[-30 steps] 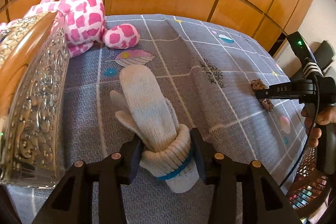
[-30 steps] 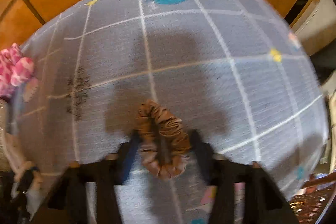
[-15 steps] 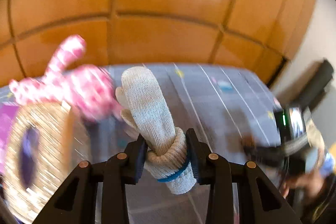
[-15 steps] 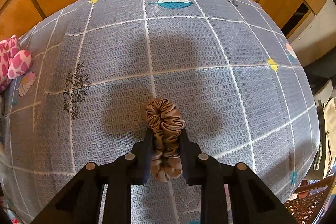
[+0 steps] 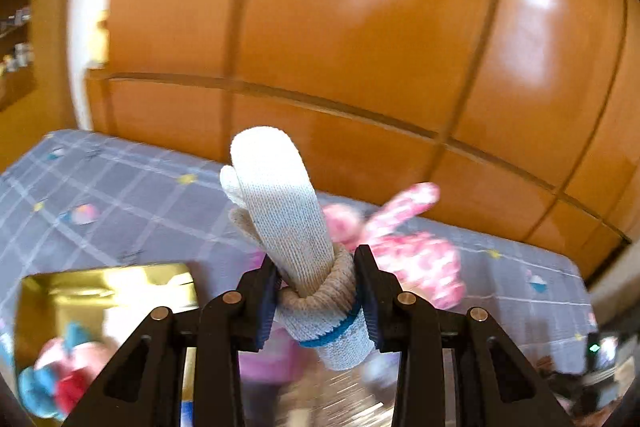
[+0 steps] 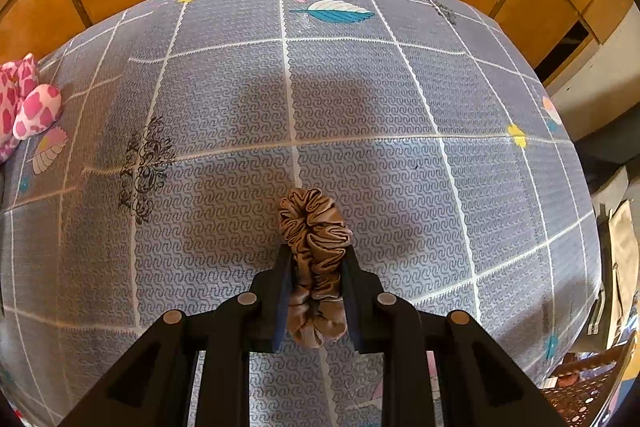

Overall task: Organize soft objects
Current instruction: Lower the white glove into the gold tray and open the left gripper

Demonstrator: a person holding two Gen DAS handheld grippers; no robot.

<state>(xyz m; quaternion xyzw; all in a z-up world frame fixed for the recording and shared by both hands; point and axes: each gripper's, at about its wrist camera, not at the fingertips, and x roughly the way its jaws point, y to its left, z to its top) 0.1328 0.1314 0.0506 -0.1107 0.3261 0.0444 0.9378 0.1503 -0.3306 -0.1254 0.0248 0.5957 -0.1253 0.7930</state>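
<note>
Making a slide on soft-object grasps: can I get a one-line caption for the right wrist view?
Right tongs clamp a brown satin scrunchie above the grey patterned bedsheet.

The left wrist view looked from above the bed sheet (image 5: pixel 120 195), tilted shallowly down toward the far wooden panels (image 5: pixel 360 47). The right wrist view sat close over the bed sheet (image 6: pixel 360 107), facing steeply down. Both views shared the sheet, the panels and the pink plush toy (image 5: pixel 416 259) (image 6: pixel 32 107).
</note>
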